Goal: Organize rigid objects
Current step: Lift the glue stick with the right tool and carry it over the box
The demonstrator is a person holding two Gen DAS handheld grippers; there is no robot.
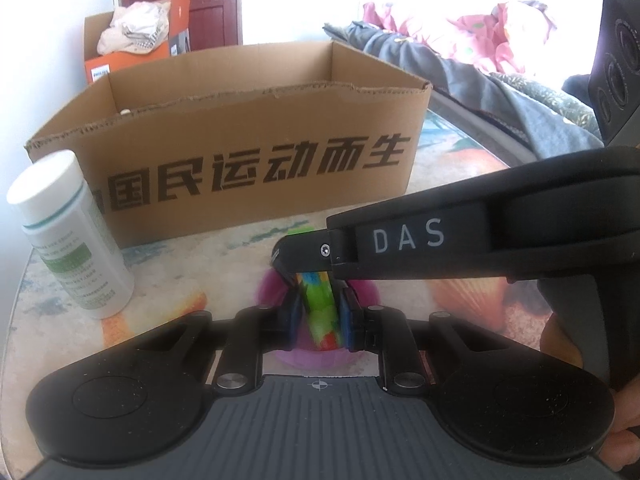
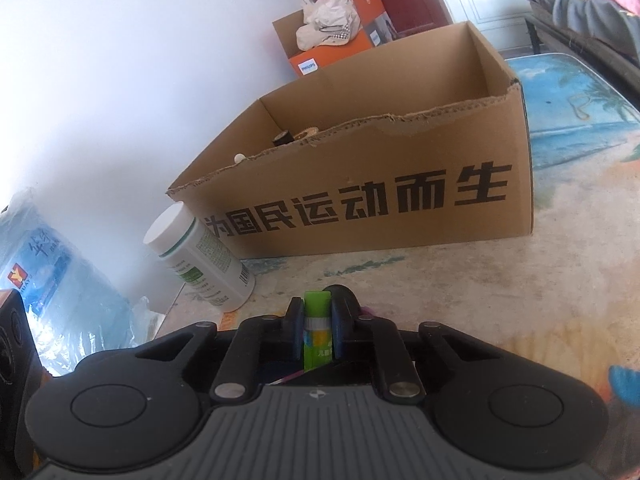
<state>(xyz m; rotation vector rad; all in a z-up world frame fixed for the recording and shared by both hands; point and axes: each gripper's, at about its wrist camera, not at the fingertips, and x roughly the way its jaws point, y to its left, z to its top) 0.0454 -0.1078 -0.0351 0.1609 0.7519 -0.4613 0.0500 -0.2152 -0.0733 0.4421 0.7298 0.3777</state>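
A green, multicoloured stick-shaped tube (image 1: 322, 312) stands between the pads of my left gripper (image 1: 320, 308), which is shut on it low over the table. My right gripper (image 2: 316, 328) is shut on the same tube (image 2: 316, 334) near its green cap; its black body (image 1: 440, 232) crosses the left wrist view from the right, above the tube. A pink-purple object (image 1: 272, 284) lies under the tube. An open cardboard box (image 1: 248, 152) with black lettering stands behind; small items (image 2: 286, 136) lie inside it. A white bottle (image 1: 76, 236) with a green label stands left of the box.
The table (image 2: 560, 280) carries a colourful beach print. A second box with an orange carton and a crumpled cap (image 2: 328, 28) stands behind. Bedding (image 1: 480, 60) lies at the right. A plastic-wrapped pack (image 2: 52, 280) sits off the table's left edge.
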